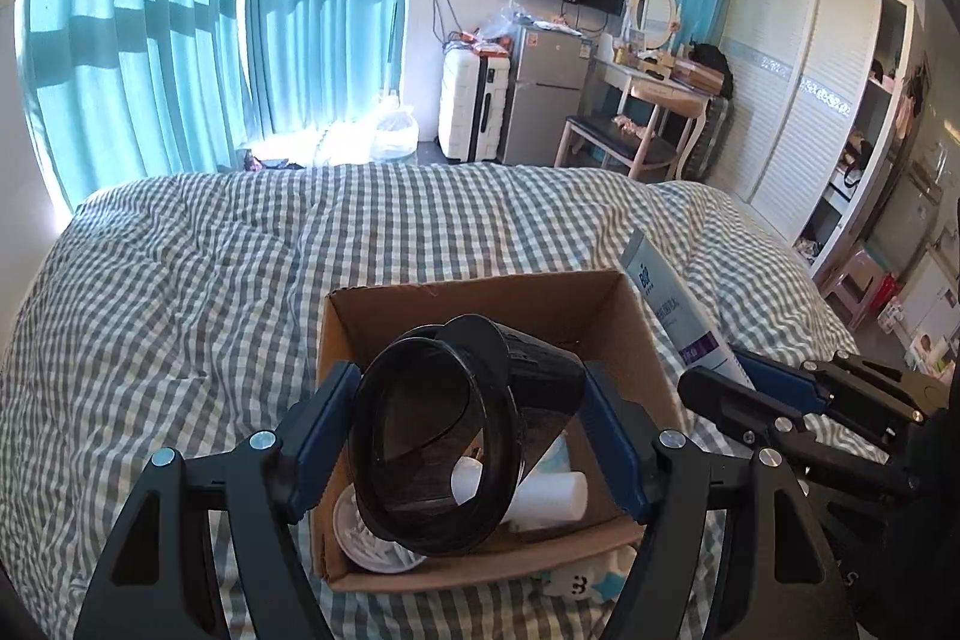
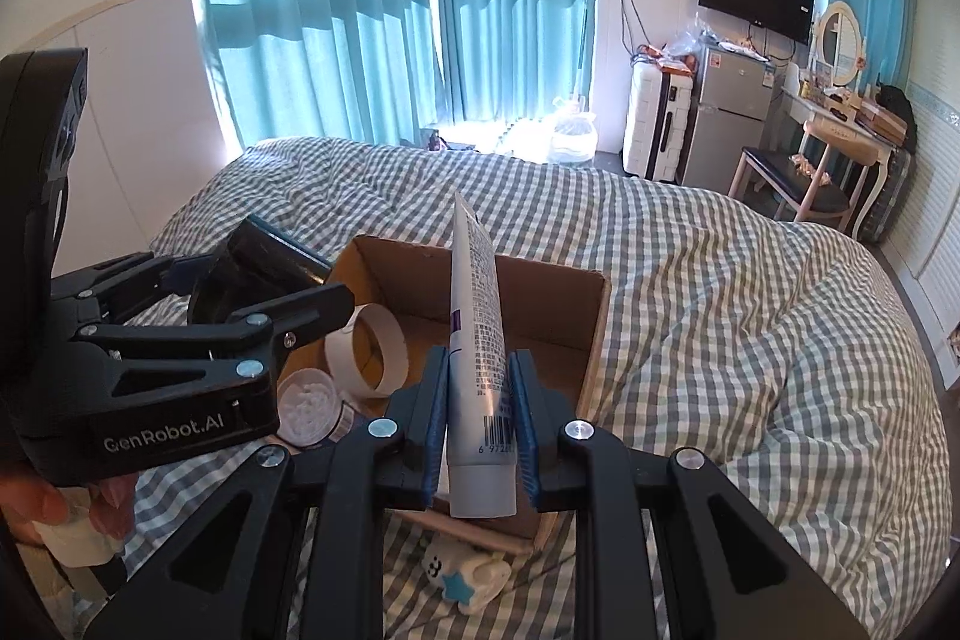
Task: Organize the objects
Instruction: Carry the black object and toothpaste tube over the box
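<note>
An open cardboard box (image 1: 480, 298) (image 2: 540, 298) sits on the checked bed. My left gripper (image 1: 468, 400) (image 2: 264, 280) is shut on a black plastic cup (image 1: 444, 430) (image 2: 264, 256), lying sideways, held over the box. My right gripper (image 2: 479, 370) (image 1: 729, 376) is shut on a white and purple tube (image 2: 477, 340) (image 1: 672, 310), held upright above the box's near right side, cap end toward the camera. Inside the box lie a white roll (image 2: 369, 349) (image 1: 546, 496) and a round white lid (image 2: 309, 403) (image 1: 366, 538).
A small white plush toy with a blue star (image 2: 465, 574) (image 1: 582, 577) lies on the bed against the box's near wall. The checked duvet (image 1: 180, 280) spreads all around. Beyond the bed stand a suitcase (image 1: 471, 106), a fridge (image 1: 546, 100), a chair and a dressing table.
</note>
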A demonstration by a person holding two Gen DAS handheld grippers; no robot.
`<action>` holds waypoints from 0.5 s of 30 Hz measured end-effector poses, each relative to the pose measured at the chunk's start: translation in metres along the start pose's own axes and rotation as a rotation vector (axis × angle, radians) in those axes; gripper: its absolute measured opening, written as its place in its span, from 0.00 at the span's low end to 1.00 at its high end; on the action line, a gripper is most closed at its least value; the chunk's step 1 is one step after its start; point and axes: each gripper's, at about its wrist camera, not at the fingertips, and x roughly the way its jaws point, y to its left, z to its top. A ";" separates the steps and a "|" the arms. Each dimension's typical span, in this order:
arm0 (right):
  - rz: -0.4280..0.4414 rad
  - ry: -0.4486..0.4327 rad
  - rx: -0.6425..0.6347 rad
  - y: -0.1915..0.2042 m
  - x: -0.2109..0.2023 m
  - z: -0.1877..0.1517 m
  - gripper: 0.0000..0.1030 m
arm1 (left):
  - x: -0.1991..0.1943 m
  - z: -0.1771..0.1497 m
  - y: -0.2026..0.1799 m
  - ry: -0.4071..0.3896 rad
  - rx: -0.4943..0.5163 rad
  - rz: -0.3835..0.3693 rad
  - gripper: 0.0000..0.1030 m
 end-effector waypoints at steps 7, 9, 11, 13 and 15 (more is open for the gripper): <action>-0.014 0.016 -0.007 -0.016 0.032 0.013 0.19 | 0.039 -0.005 0.005 0.044 -0.007 0.002 0.72; -0.022 0.023 -0.005 -0.021 0.041 0.015 0.19 | 0.048 -0.007 0.004 0.050 0.003 -0.006 0.72; -0.022 0.032 0.000 -0.026 0.049 0.016 0.19 | 0.057 -0.009 0.003 0.061 0.012 -0.009 0.72; -0.016 0.039 0.004 -0.027 0.054 0.015 0.19 | 0.064 -0.011 0.000 0.073 0.014 -0.023 0.72; -0.004 0.051 0.013 -0.029 0.061 0.011 0.19 | 0.071 -0.012 -0.002 0.083 0.008 -0.034 0.72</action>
